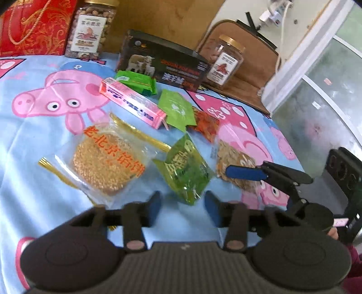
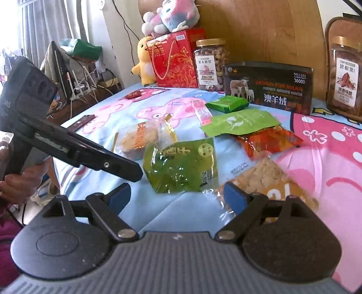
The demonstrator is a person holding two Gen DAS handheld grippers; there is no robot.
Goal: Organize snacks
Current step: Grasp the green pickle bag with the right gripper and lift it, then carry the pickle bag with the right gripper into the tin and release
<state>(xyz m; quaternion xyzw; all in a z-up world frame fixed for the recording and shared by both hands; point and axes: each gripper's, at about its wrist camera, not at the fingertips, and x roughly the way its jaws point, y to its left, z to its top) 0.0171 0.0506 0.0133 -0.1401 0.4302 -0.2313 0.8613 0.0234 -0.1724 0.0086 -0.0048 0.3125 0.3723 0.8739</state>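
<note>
Snack packets lie on a Peppa Pig cloth [image 1: 34, 135]. A clear packet with a golden cake [image 1: 106, 162] is at the left, a green packet [image 1: 187, 171] in the middle, a bag of pale seeds [image 1: 235, 167] at the right. Behind lie a pink box [image 1: 133, 101], a light green pouch [image 1: 176, 108], a dark green packet [image 1: 138, 82] and an orange-red packet [image 1: 206, 124]. My left gripper [image 1: 182, 207] is open and empty, just in front of the green packet [image 2: 181, 165]. My right gripper [image 2: 176, 196] is open, its right finger over the seed bag [image 2: 267, 181].
At the back stand a red gift bag [image 2: 174, 61], two nut jars [image 2: 210, 63] [image 2: 344, 77] and a dark box [image 2: 269, 86]. Plush toys [image 2: 169, 18] sit on the red bag. A brown headboard is behind. The bed's left edge drops to cables and clutter.
</note>
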